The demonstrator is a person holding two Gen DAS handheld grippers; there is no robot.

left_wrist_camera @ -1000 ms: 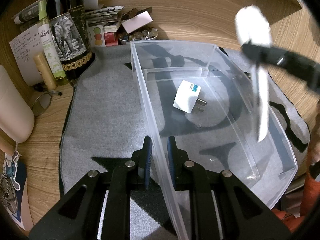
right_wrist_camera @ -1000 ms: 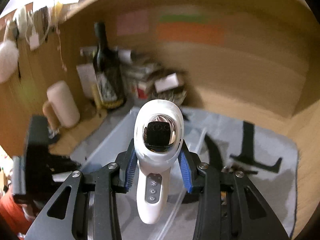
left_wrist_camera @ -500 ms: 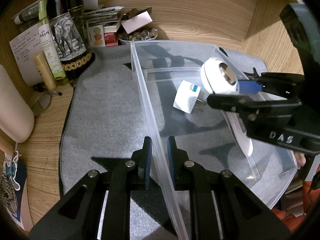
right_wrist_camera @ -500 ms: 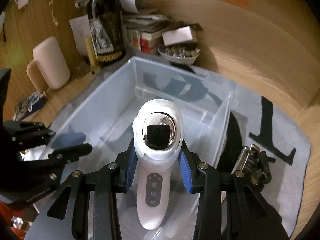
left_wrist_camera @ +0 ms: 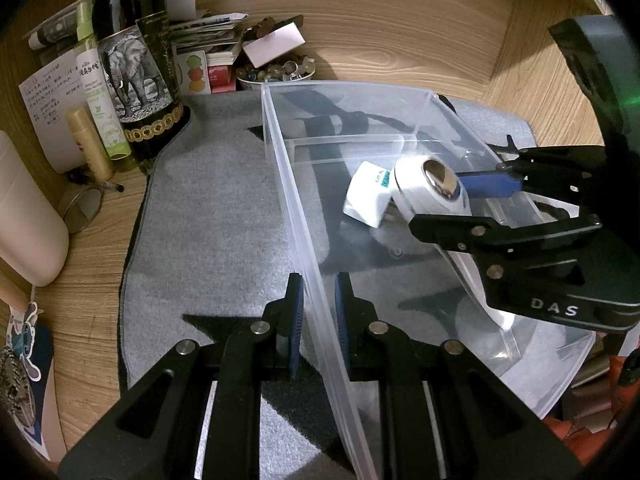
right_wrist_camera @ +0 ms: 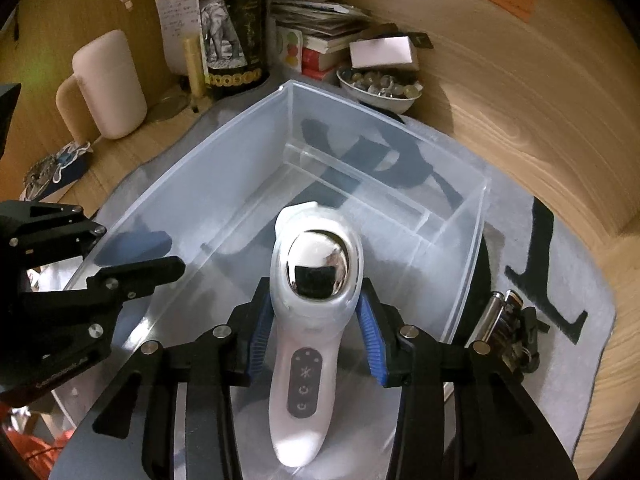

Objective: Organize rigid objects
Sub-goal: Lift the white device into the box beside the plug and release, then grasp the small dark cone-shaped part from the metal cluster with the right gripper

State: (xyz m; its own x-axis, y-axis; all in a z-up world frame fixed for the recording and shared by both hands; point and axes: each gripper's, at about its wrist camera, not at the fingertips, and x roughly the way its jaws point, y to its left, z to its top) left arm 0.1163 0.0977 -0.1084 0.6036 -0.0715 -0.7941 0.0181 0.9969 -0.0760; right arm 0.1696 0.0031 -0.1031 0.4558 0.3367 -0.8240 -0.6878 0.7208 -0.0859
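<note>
You had the left gripper [left_wrist_camera: 318, 316] clamped on the near left wall of the clear bin [left_wrist_camera: 280, 184], likely to steady it. Inside the bin, near the white plug adapter [left_wrist_camera: 366, 200], your right gripper [right_wrist_camera: 316, 332] pinched the white handheld device [right_wrist_camera: 312, 312] just below its chrome head, low over the floor, apparently for release. The metal tool [right_wrist_camera: 506, 320] lay on the mat right of the bin.

Home desk: wine bottle [left_wrist_camera: 136, 60], books [right_wrist_camera: 320, 40], bead bowl [right_wrist_camera: 378, 88].
</note>
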